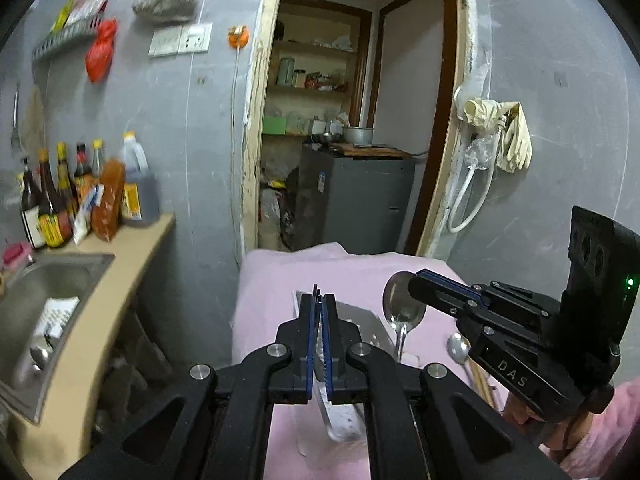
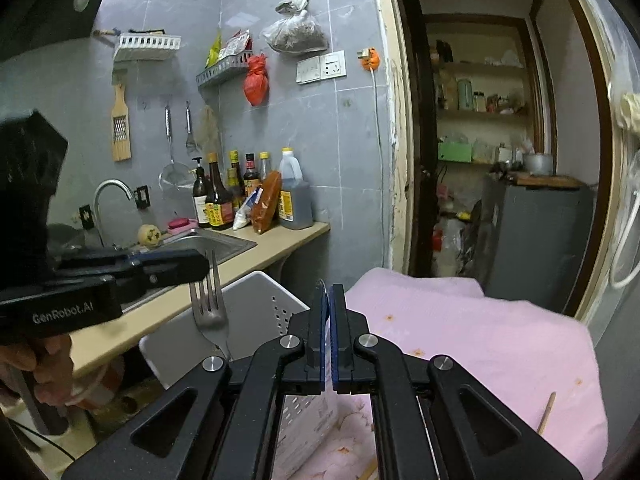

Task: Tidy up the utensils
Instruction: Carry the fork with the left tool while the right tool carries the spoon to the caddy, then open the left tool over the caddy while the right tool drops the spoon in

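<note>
Steel is what both our grippers carry: our left gripper [image 1: 319,300] has its blue pads pressed together on a fork [image 2: 208,304], whose tines stand upright in the right wrist view, and our right gripper [image 2: 333,292] is clamped edge-on upon a large spoon [image 1: 402,304], its bowl up and its handle hanging down. Both utensils hang above a white perforated utensil holder [image 2: 256,300] that sits at the near left of a table covered in pink cloth [image 2: 460,328]. On that cloth, near our right gripper in the left wrist view, lies a smaller spoon [image 1: 458,346] with wooden chopsticks [image 1: 482,384] just beside it. One more wooden stick [image 2: 546,412] lies at the right of the cloth. To the left runs a beige counter [image 1: 132,256] with a steel sink [image 1: 48,292] and a cluster of sauce bottles [image 2: 248,196] against the grey tiled wall. Behind the table an open doorway [image 1: 360,120] shows shelves and a grey cabinet [image 1: 360,196].
</note>
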A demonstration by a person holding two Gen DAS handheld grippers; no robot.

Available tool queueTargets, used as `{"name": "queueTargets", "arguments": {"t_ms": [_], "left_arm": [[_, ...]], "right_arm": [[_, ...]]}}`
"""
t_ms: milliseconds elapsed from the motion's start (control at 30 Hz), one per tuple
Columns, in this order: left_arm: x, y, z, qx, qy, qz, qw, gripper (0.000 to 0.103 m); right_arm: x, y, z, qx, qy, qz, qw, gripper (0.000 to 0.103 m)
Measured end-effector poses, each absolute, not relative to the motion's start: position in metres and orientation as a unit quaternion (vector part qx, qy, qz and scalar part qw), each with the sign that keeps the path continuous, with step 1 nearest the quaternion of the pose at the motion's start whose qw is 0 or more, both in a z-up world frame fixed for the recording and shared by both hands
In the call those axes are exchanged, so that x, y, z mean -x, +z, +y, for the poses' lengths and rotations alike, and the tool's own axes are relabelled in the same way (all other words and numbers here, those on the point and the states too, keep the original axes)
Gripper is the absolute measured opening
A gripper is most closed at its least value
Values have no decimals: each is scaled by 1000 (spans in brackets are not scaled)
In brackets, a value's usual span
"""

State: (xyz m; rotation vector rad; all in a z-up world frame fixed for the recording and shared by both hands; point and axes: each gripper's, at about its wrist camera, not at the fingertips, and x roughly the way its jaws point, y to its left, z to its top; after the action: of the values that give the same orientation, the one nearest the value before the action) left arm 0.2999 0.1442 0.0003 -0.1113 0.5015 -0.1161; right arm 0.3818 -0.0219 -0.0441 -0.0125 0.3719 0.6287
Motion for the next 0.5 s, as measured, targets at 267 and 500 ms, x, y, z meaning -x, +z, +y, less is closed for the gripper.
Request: {"name": "queueTargets", "arguments": {"t_ms": [267, 500], "left_arm": [[-301, -8, 152, 112, -68, 273, 953, 6], [-298, -4, 157, 128, -62, 266, 954, 8]], "right_arm": [[-382, -43, -25, -10, 332, 193, 923, 4], [-380, -45, -21, 1, 342, 207, 916, 5]]}}
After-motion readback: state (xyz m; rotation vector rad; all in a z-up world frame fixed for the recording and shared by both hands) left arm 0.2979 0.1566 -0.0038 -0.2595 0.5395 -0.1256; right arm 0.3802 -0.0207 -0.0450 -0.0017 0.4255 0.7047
